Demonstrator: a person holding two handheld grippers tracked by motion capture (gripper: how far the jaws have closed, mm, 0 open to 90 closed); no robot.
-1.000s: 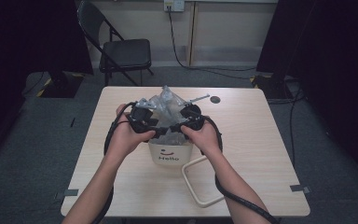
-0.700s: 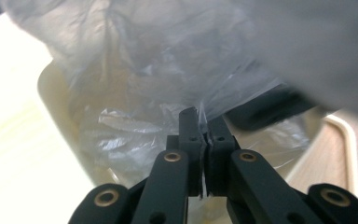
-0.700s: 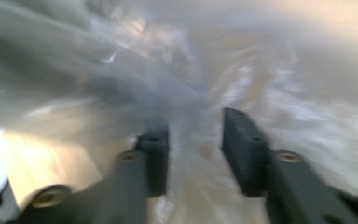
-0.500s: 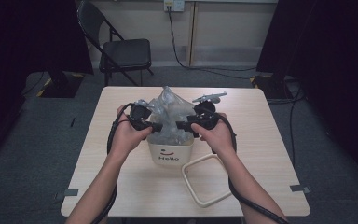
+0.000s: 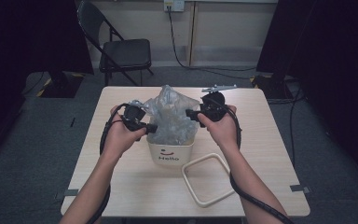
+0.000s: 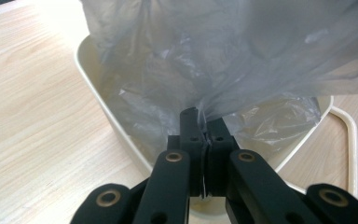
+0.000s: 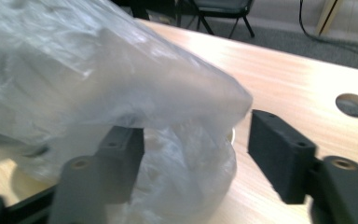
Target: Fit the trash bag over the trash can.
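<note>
A cream bin (image 5: 170,153) marked "Hello" stood near the middle of the worktop (image 5: 270,154), and a clear plastic bag (image 5: 172,116) sat in it, billowing up well above the rim. A cream square ring (image 5: 206,178) lay on the worktop just beside the bin, toward the person. The left hand-held gripper (image 6: 200,122) was clamped tight on a fold of the bag over the bin's edge. The right hand-held gripper (image 7: 193,149) stood wide apart, with bag film bulging between its jaws; whether a jaw touched the film could not be told. The crumpled film clouded the bin's inside, so anything inside the bag was hard to make out. The left jaw in the right gripper view was blurred behind plastic.
</note>
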